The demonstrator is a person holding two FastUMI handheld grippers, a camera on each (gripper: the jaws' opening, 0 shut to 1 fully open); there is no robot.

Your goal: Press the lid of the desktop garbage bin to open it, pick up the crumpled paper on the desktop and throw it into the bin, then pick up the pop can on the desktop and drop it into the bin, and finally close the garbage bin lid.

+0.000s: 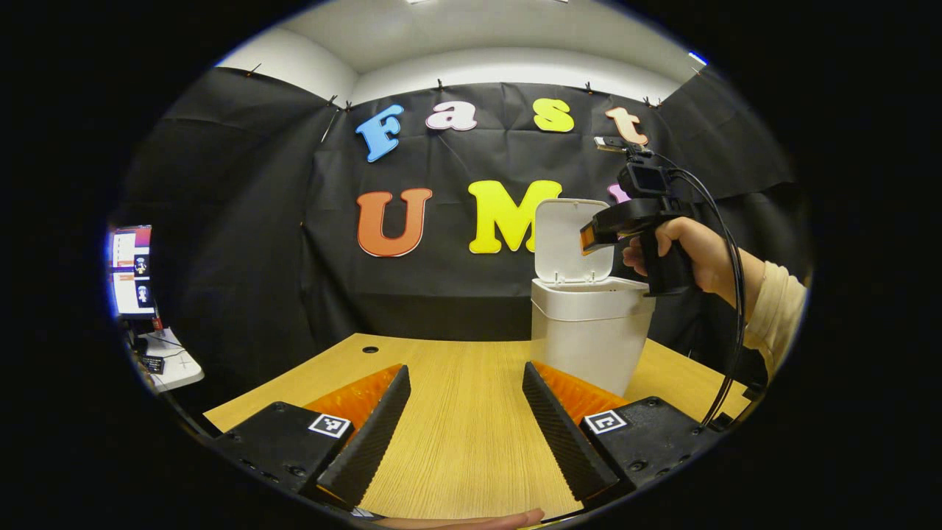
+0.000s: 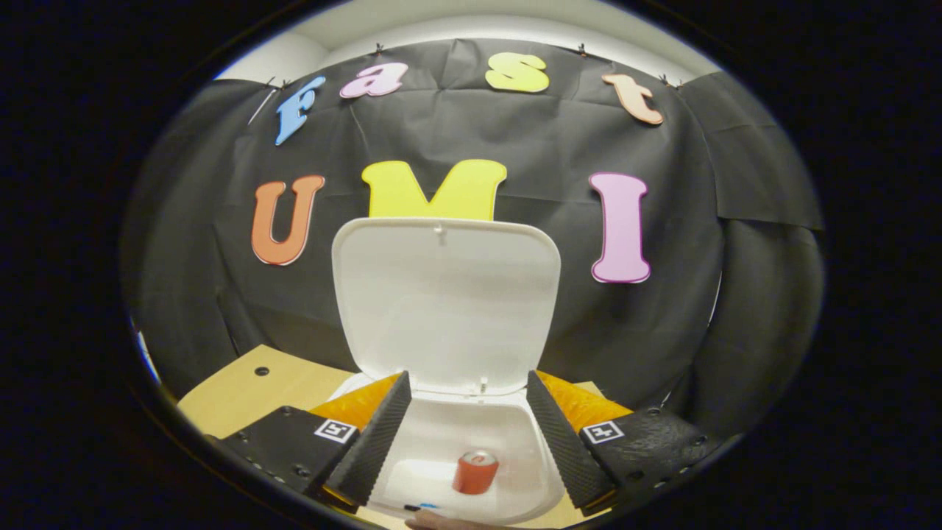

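The white desktop bin point(image 1: 589, 335) stands on the wooden table at the right, its lid point(image 1: 570, 239) raised upright. My right gripper point(image 1: 589, 239), held by a hand, hovers above the bin's mouth. In the right gripper view the lid point(image 2: 445, 302) stands open ahead and a red pop can point(image 2: 475, 472) lies inside the bin point(image 2: 441, 471), below my open right gripper point(image 2: 465, 434). My left gripper point(image 1: 465, 427) is open above the bare tabletop, left of the bin, with nothing between its fingers.
The wooden table point(image 1: 456, 412) has a cable hole point(image 1: 370, 350) at its back left. A side desk with a lit screen point(image 1: 132, 271) stands far left. A black cable point(image 1: 732, 294) hangs from the right gripper.
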